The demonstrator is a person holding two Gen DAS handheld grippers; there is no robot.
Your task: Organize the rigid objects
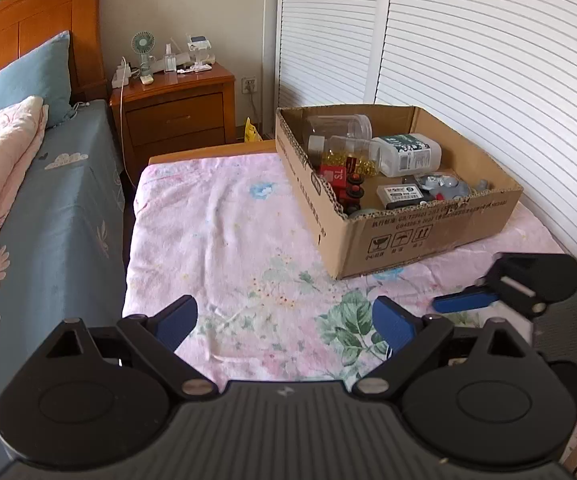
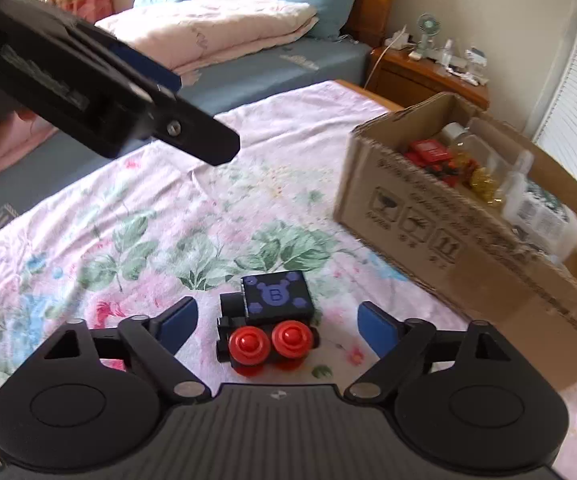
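One toy is all I can see left out on the floral sheet (image 2: 160, 216): a small black toy train (image 2: 270, 322) with red wheels and a purple "B" panel, lying on its side near the front edge of the table. It sits between the blue pads of my right gripper (image 2: 278, 326), which is spread wide around it; neither pad touches it, and the grab is not yet made.

Most of the sorting looks finished to me. The cardboard box (image 1: 428, 236) at the far right corner of the table already holds a clear jar of yellow capsules (image 1: 352, 156), a white bottle with a dark label (image 1: 408, 154), an empty clear jar (image 1: 340, 126), a red toy train (image 1: 342, 186), a small grey-and-black pack (image 1: 400, 196) and a grey toy I cannot make out.

My left gripper (image 1: 284, 324) is spread open too, with nothing between its pads, hanging over bare sheet near the front edge.

By my judgement, what is left is to pinch the black train, carry it to the box and drop it among the rest.
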